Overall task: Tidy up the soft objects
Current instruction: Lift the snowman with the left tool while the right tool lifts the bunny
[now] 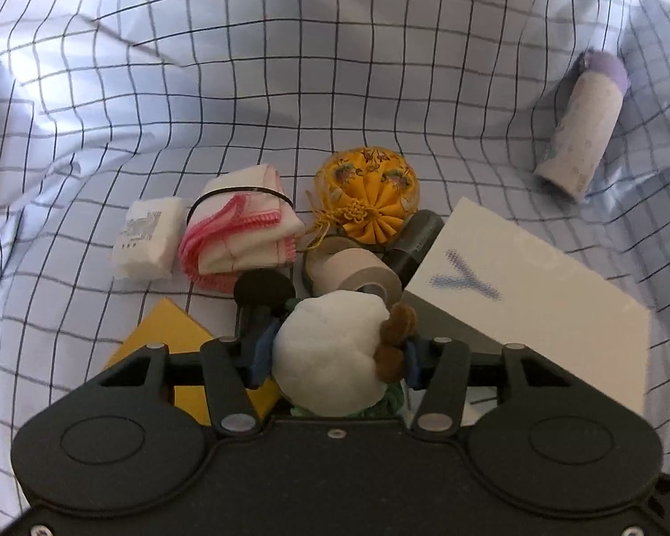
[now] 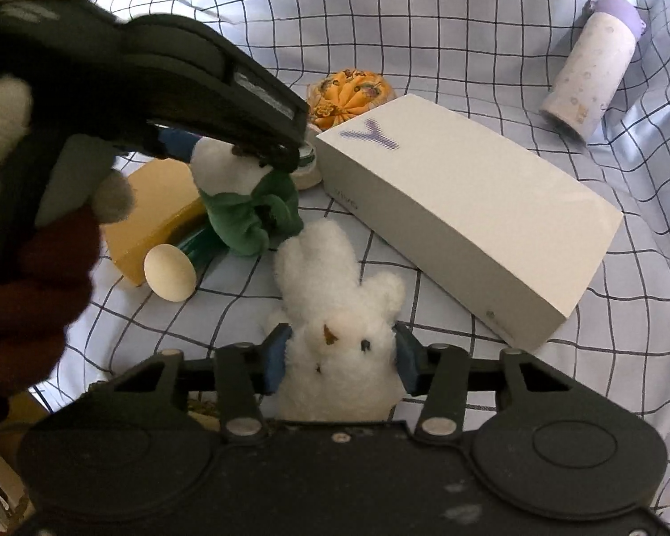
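Soft toys are gripped by both tools over the checked cloth [image 1: 379, 89] that covers the surface. Farthest left in the left wrist view lies a small white packet [image 1: 149, 239], and just beside it a folded white cloth with pink stitched edges [image 1: 241, 228], bound by a black band. Nearer the camera a yellow block [image 1: 174, 330] lies flat, partly under the tool. The left gripper [image 1: 335, 353] has its jaws pinching the white head of a plush doll [image 1: 330, 353] with brown tufts; from the right wrist view that doll [image 2: 245, 205] shows a green body hanging below the jaws, its legs down by the cloth. Beyond it stand a roll of beige tape [image 1: 357, 272] and a yellow embroidered pouch [image 1: 370, 192] with a knotted cord, touching each other. A pale egg-shaped thing [image 2: 169, 272] rests against the yellow block. The right gripper [image 2: 341, 357] has its jaws pressed on either side of a fluffy white rabbit [image 2: 339, 312], whose ears point away from the camera. Right of that lies a long white box [image 2: 469, 205] marked with a blue Y, and well apart at the far right a pale bottle with a purple cap [image 2: 589, 67] lies on its side.
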Demonstrator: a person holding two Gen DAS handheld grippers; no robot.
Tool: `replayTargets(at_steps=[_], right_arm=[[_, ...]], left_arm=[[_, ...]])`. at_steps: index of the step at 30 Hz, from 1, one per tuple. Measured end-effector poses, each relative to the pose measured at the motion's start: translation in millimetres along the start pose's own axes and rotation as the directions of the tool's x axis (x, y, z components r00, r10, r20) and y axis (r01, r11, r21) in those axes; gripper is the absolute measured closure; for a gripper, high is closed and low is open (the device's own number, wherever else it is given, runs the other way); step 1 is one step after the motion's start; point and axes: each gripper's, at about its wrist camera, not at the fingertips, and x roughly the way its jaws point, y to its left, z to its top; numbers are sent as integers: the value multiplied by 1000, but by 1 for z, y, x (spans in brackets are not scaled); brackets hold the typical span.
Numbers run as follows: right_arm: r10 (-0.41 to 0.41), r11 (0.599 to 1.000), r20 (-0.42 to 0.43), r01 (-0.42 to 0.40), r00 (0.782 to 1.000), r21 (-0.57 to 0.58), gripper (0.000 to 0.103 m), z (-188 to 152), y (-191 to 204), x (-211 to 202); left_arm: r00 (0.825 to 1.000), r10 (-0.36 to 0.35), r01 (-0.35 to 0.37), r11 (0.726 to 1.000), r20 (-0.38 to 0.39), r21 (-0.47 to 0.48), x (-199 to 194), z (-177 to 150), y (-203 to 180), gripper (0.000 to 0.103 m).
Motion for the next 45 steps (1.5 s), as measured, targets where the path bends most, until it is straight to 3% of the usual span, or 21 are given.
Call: replayTargets(at_steps=[11,16,23,27,33,45], right_arm=[[24,998,55,-27,998,50,59,-4,-1,-49],[39,997,105,-47,994,69,59,-19,2,-90],[46,992,173,-65,984,108,59,-53,-2,-145],[49,987,205,-78,978,139,59,-74,-8,-170],[62,978,256,-110,965,179,59,-107,-16,-201],[93,966,382,-176,920,188,59,-158,-25,-244]], left_arm=[[996,8,-3,999,86,-52,-84,-26,4,51],[990,39,-32,998,137,-55,-127,-50,3,51],[984,30,-17,997,178,-72,-178,-93,-4,51],[982,17,0,996,189,-90,-196,-115,-9,51],[977,50,-29,994,208,-102,-212,-147,-20,51],[961,67,-37,993,269,-112,-243,-194,-40,50]])
